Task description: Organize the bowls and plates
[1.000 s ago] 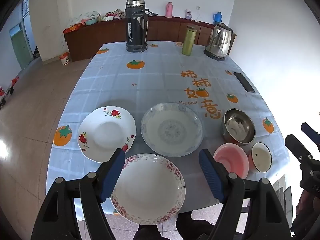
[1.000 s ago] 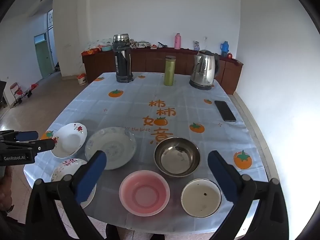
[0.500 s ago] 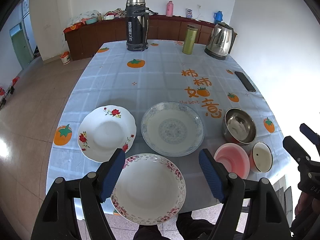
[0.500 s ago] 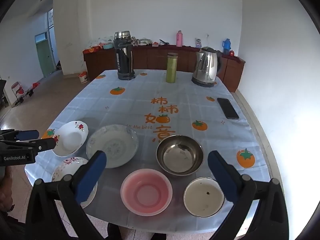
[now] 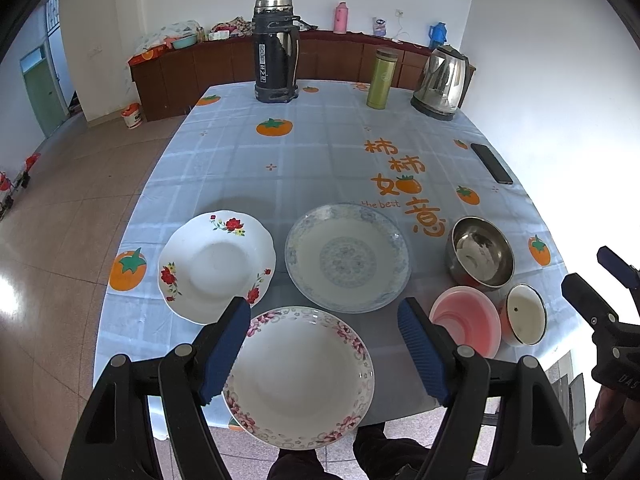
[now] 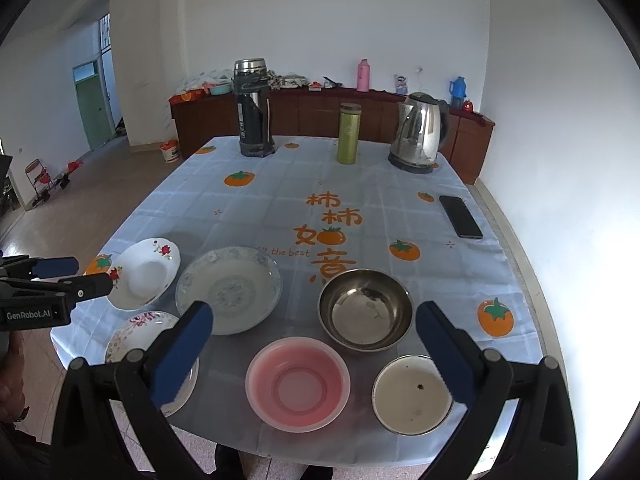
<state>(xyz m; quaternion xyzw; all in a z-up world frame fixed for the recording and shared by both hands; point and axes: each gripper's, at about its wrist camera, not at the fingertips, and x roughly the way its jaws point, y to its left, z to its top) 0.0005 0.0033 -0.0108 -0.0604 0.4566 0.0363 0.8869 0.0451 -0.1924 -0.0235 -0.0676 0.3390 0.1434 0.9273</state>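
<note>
Both grippers, left gripper (image 5: 322, 338) and right gripper (image 6: 314, 350), seemingly hover, fingers apart.

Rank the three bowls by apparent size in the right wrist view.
1. Pink plastic bowl and shiny steel bowl: they look alike; the pink one sits nearer the camera, so I won't rank them.
2. Small white enamel bowl: smallest.

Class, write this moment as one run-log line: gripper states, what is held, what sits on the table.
left gripper: open, empty | right gripper: open, empty | three plates, three bowls apart on table | nothing stacked yet
</note>
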